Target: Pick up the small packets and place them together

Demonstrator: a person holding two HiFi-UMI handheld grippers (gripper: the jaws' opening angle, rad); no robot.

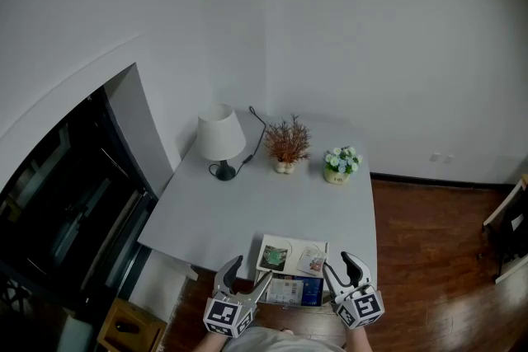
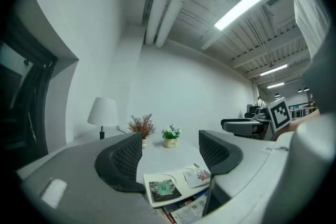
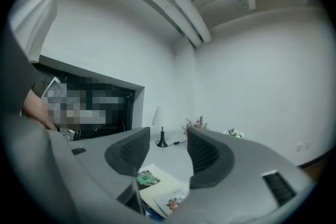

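Two small packets lie on a white booklet [image 1: 290, 245] at the near edge of the grey table [image 1: 247, 202]. One is a green packet [image 1: 274, 257] [image 2: 164, 186] [image 3: 147, 178]; the other is a pale pinkish packet [image 1: 312, 261] [image 2: 198, 176] [image 3: 175, 202] to its right. My left gripper [image 1: 247, 274] [image 2: 170, 152] hovers just short of the booklet's near left corner, open, with nothing between its jaws. My right gripper [image 1: 340, 266] [image 3: 168, 152] is beside the booklet's right edge, its jaws apart and holding nothing.
Under the booklet lies a blue magazine [image 1: 295, 291]. At the table's far side stand a white lamp [image 1: 220, 136] with a cable, a reddish dried plant [image 1: 287, 143] and a small flower pot [image 1: 341, 163]. A dark window [image 1: 66, 210] is at the left, wooden floor [image 1: 429, 260] at the right.
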